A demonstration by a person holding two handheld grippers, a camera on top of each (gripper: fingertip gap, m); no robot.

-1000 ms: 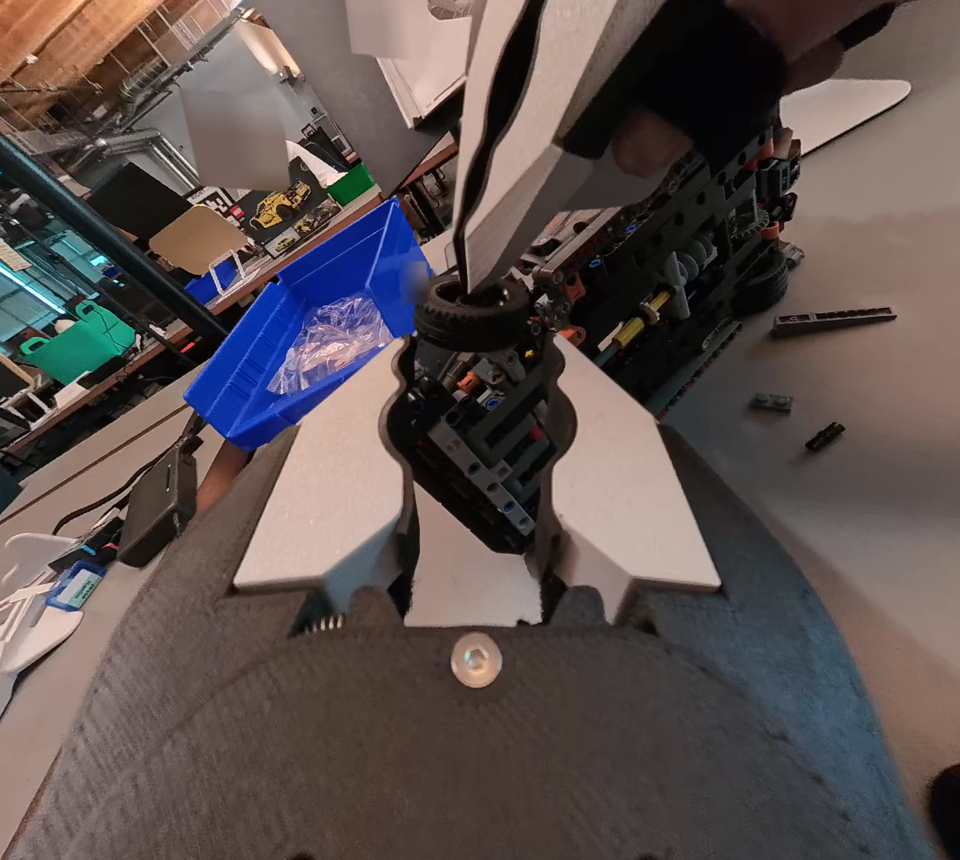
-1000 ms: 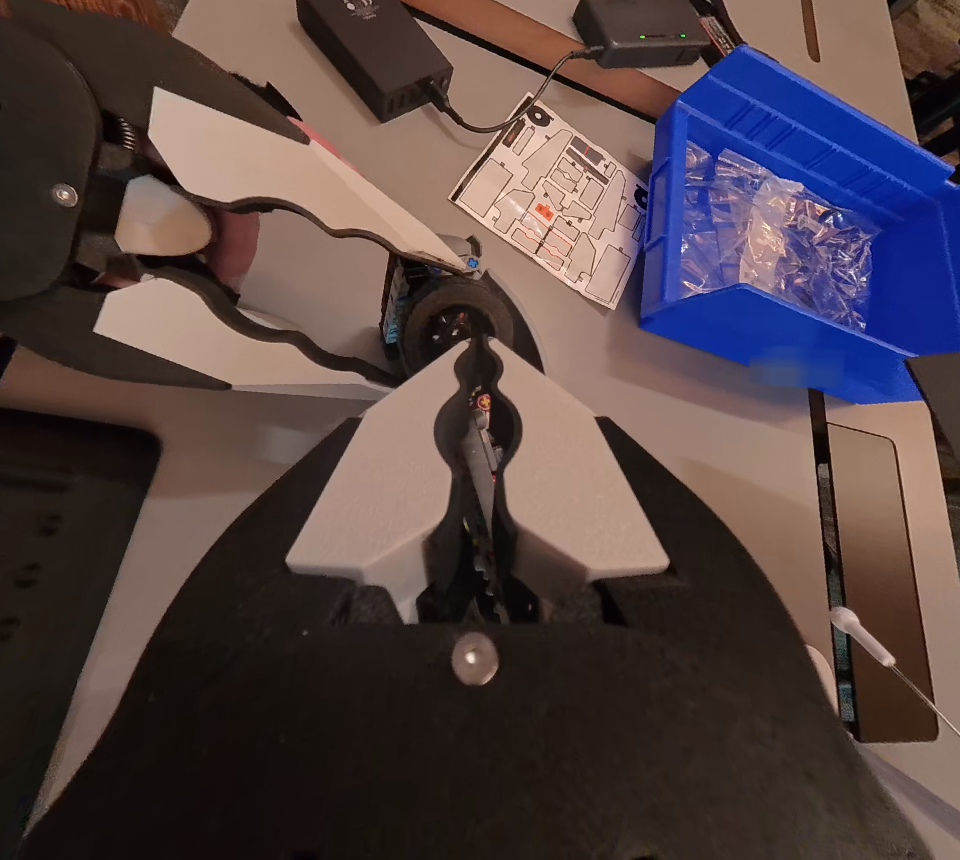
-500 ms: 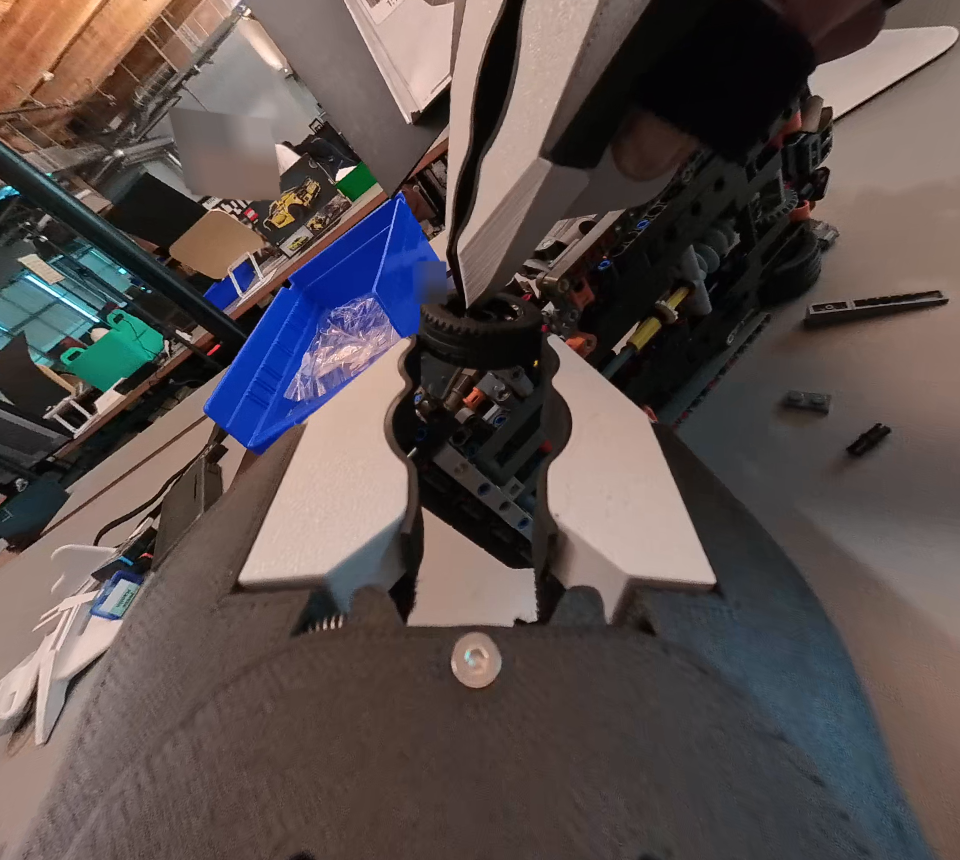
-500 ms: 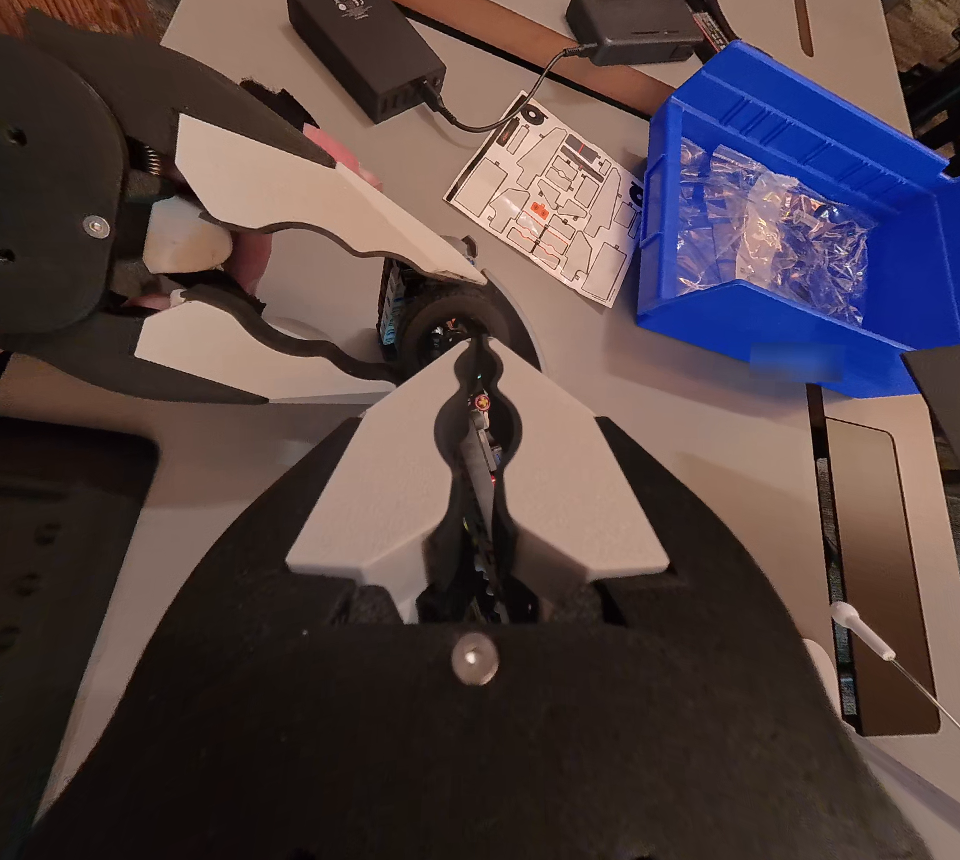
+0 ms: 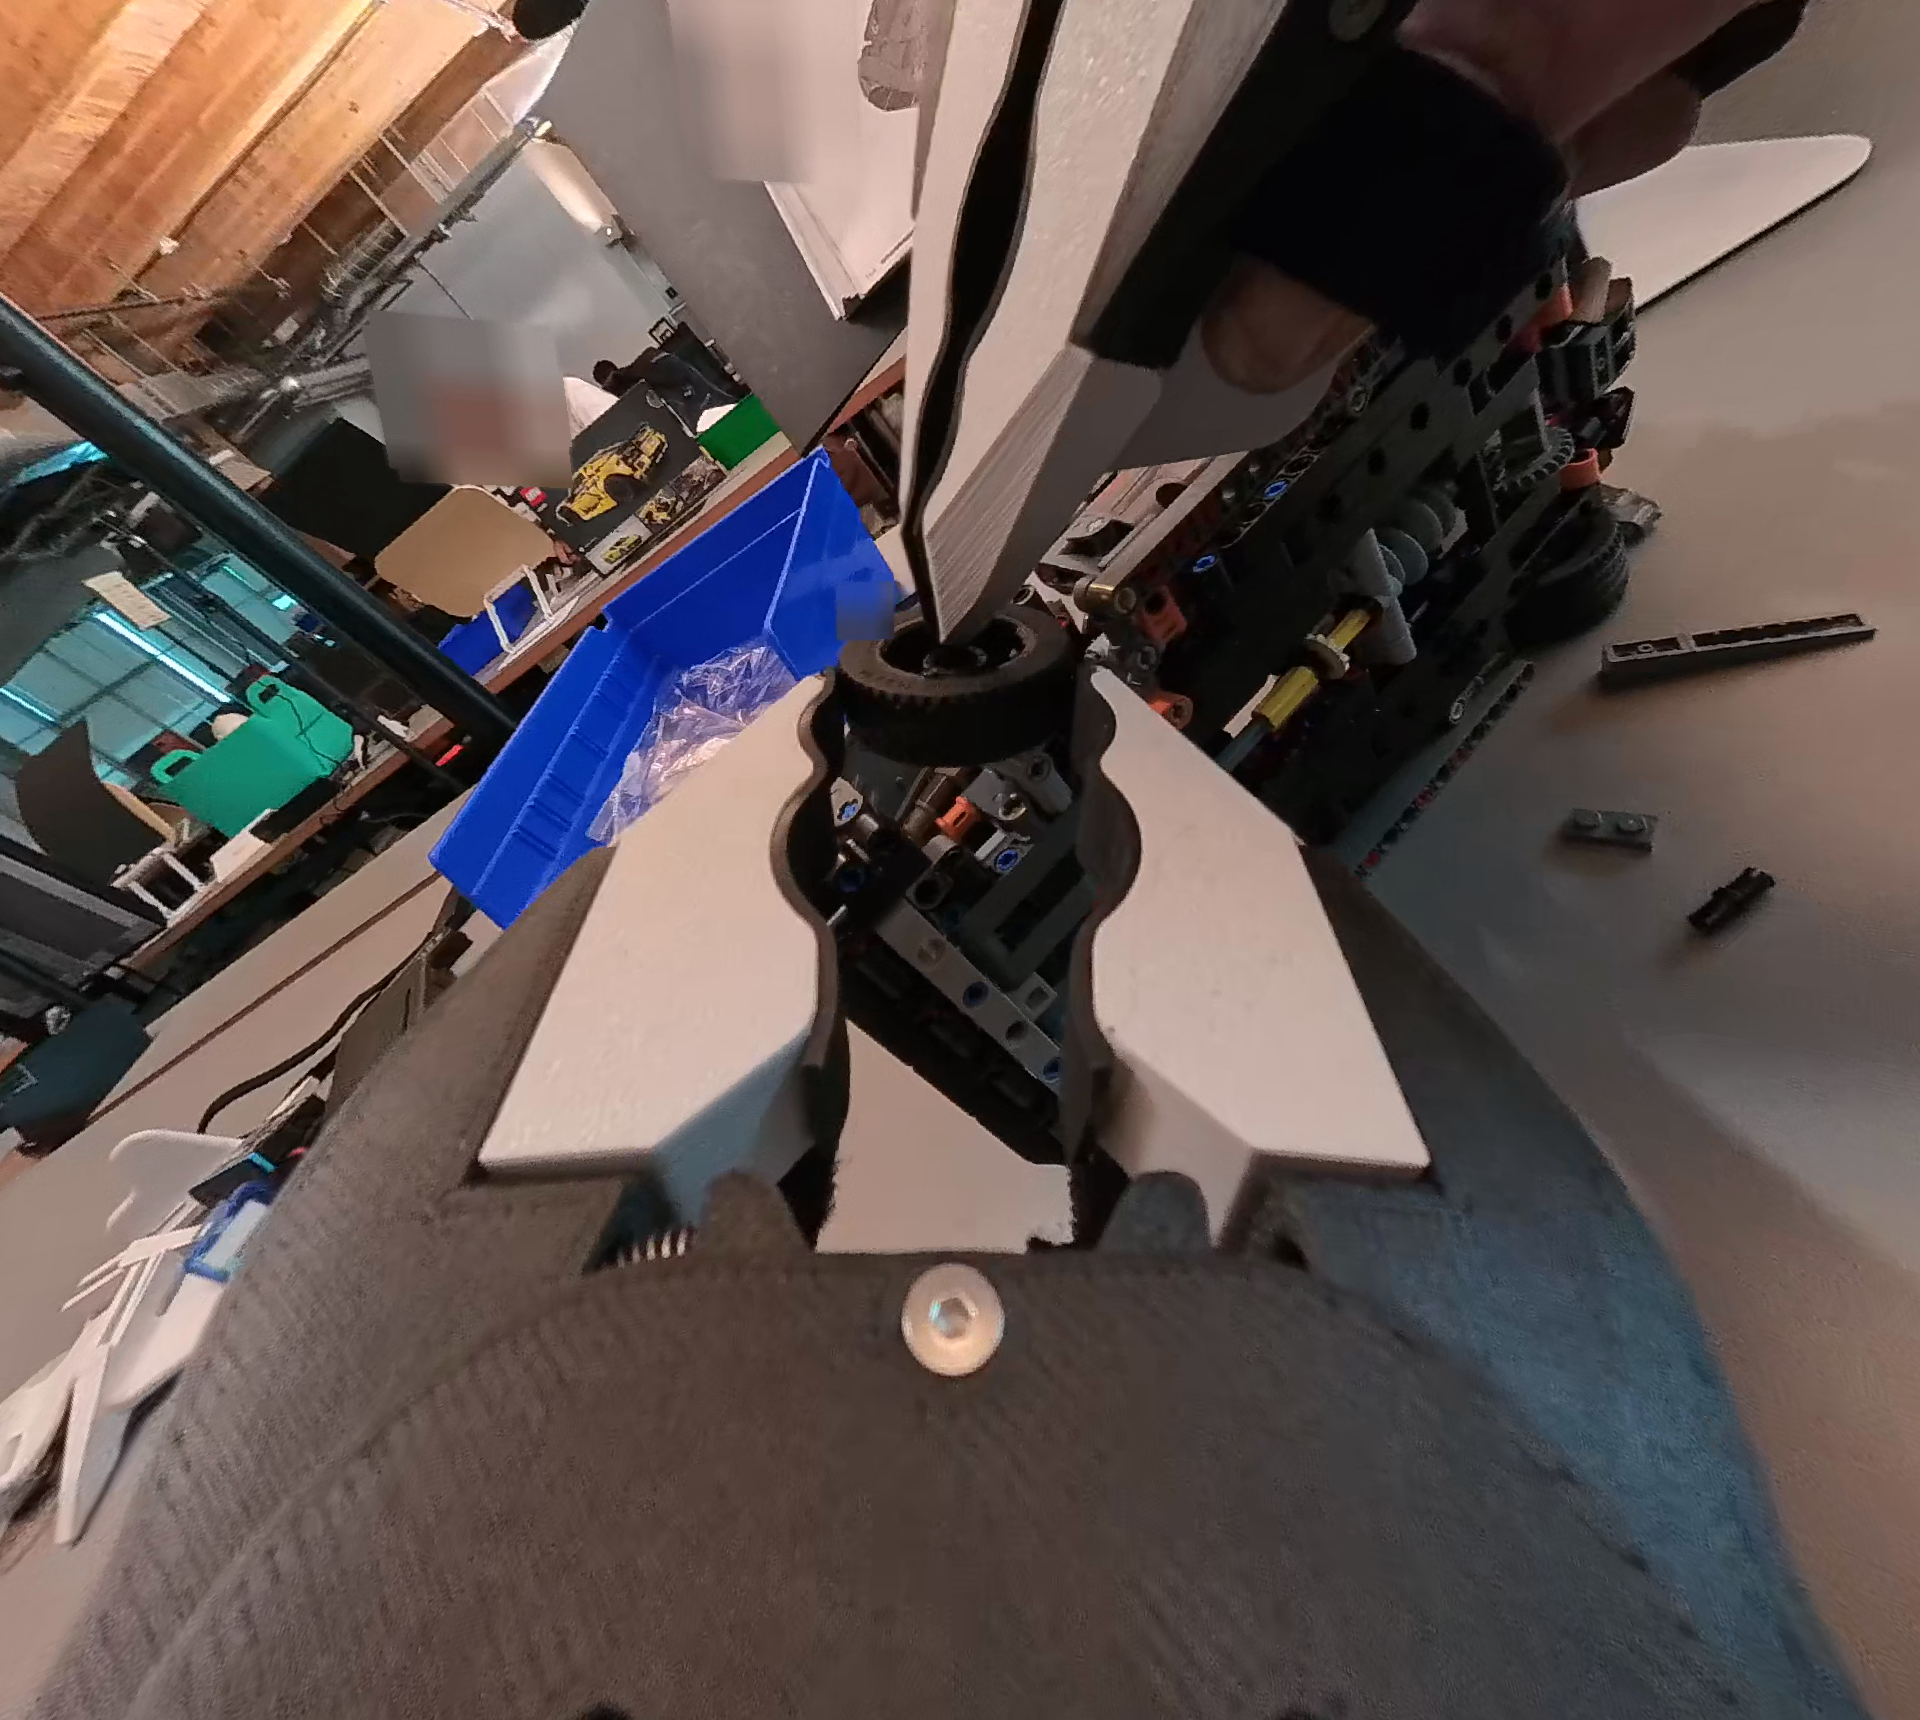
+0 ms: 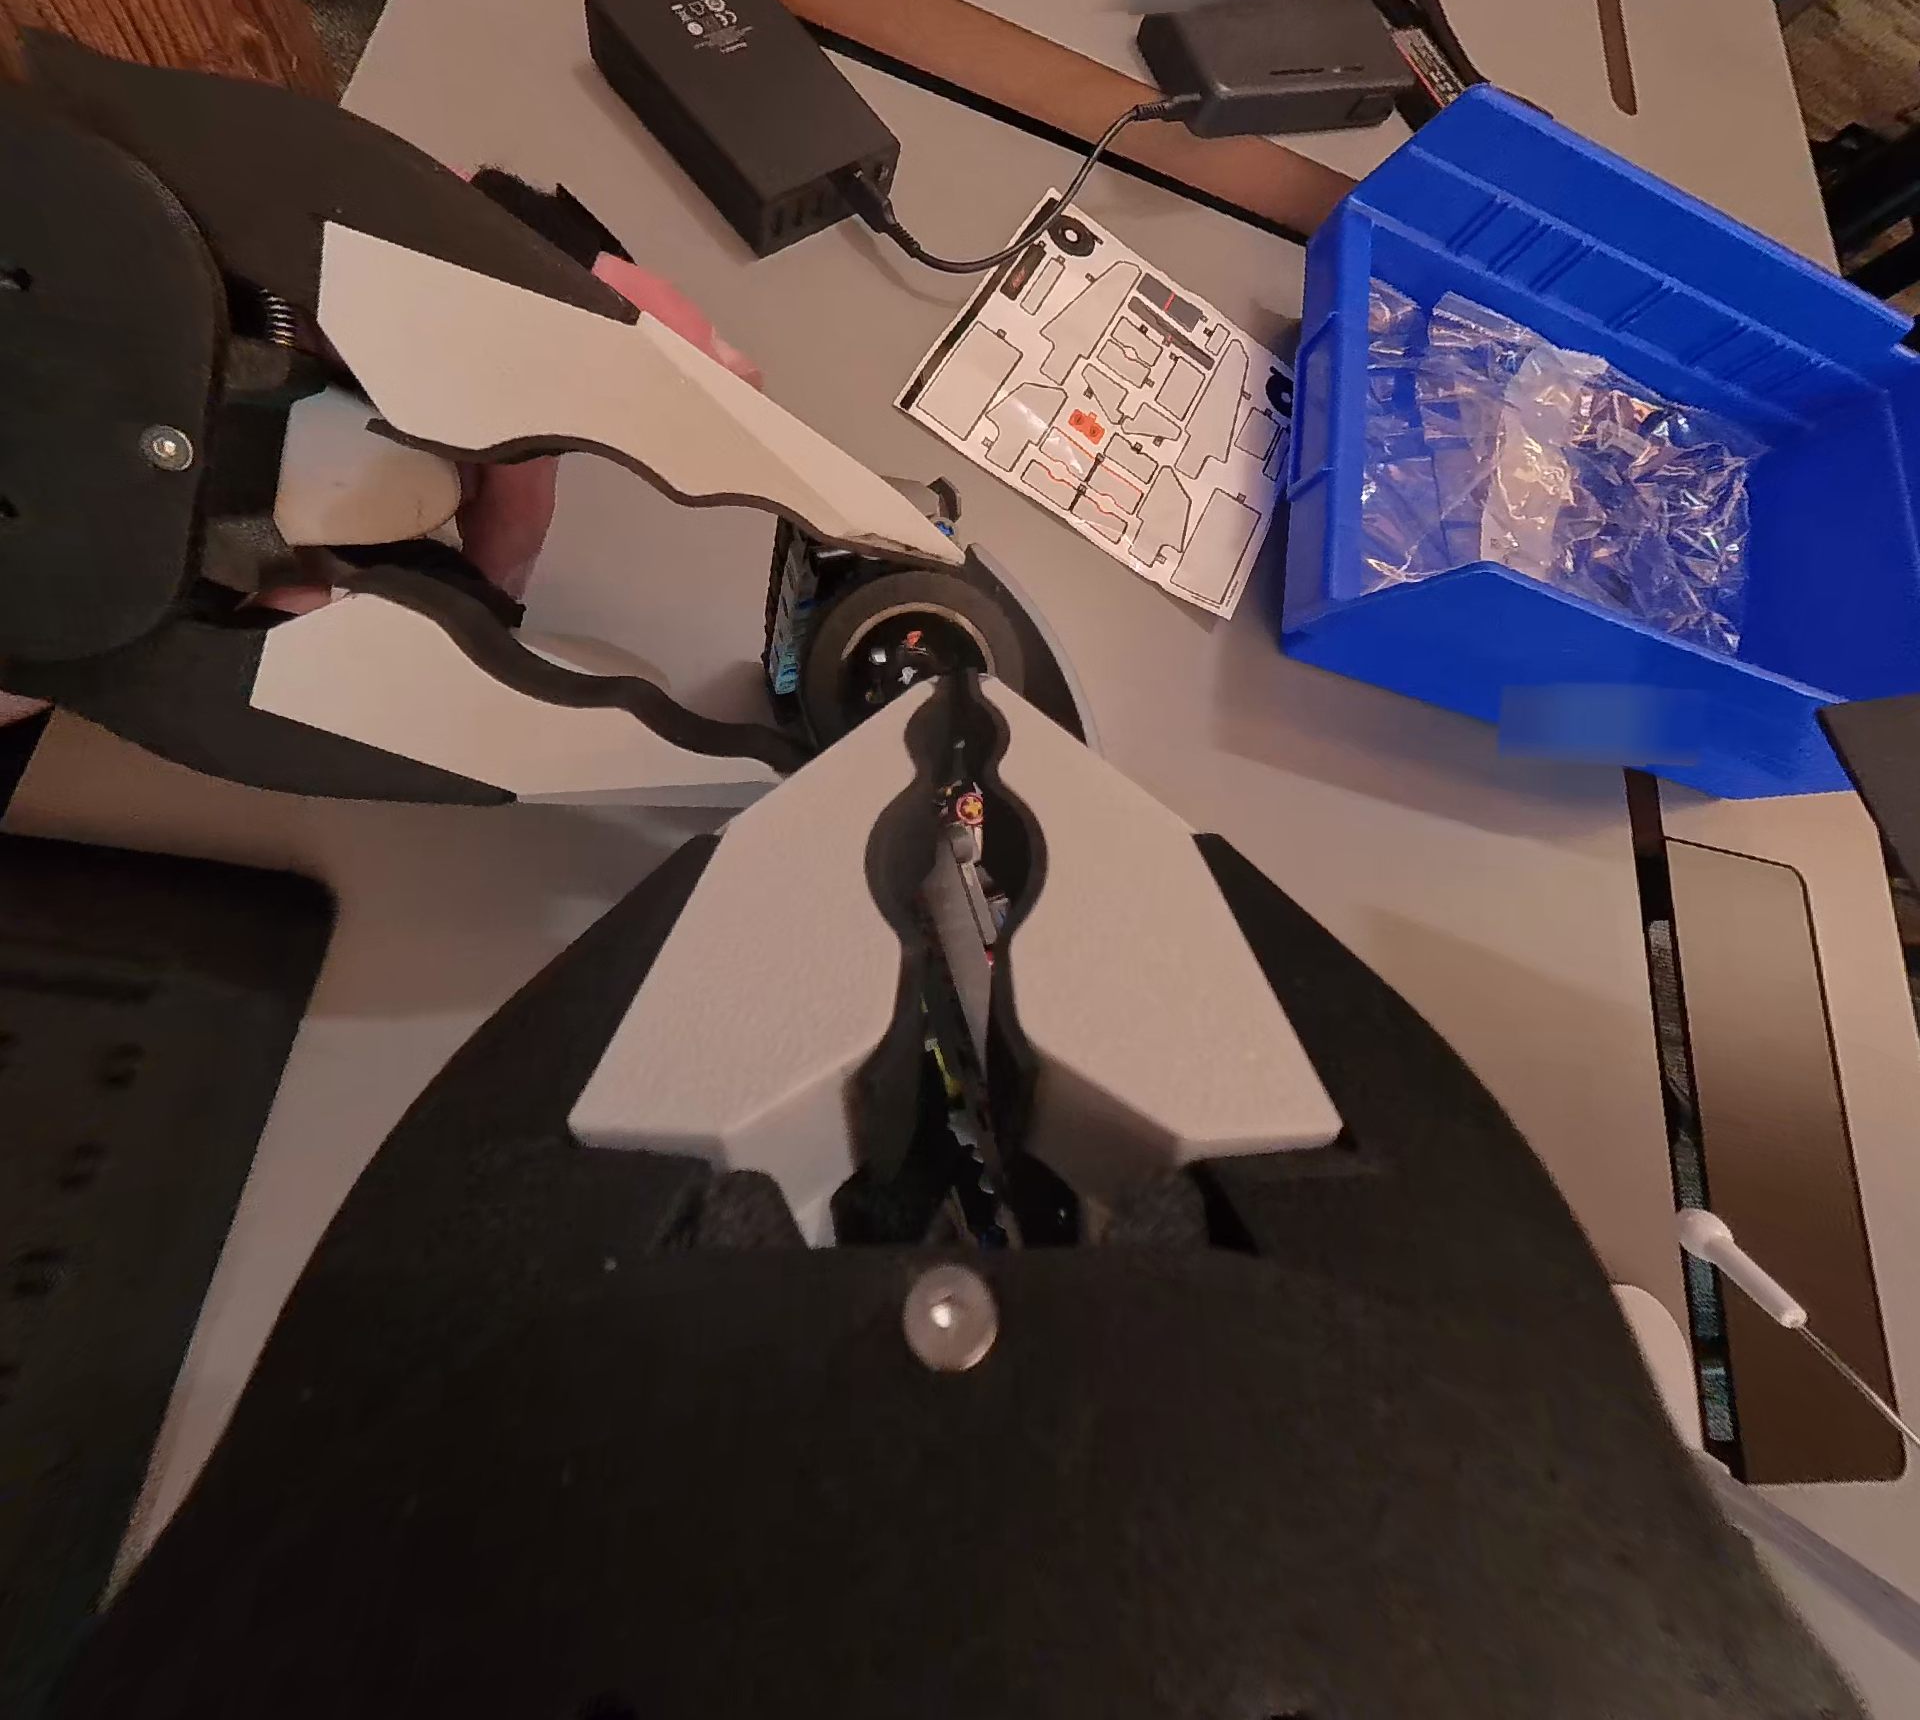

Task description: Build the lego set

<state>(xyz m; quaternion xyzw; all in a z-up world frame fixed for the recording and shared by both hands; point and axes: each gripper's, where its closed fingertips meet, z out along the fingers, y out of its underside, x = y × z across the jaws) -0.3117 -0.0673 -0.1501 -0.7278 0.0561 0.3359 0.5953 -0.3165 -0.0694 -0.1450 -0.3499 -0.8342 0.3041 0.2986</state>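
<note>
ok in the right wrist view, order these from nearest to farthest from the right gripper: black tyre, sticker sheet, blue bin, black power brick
1. black tyre, right at the tips of the right gripper.
2. sticker sheet, beyond the tyre, to the right.
3. blue bin on the far right and black power brick at the upper left: too close to call.

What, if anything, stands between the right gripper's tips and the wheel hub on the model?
Nothing visible does. The right gripper has its closed tips down in the hub of the wheel, while the left gripper clamps the model below it.
</note>
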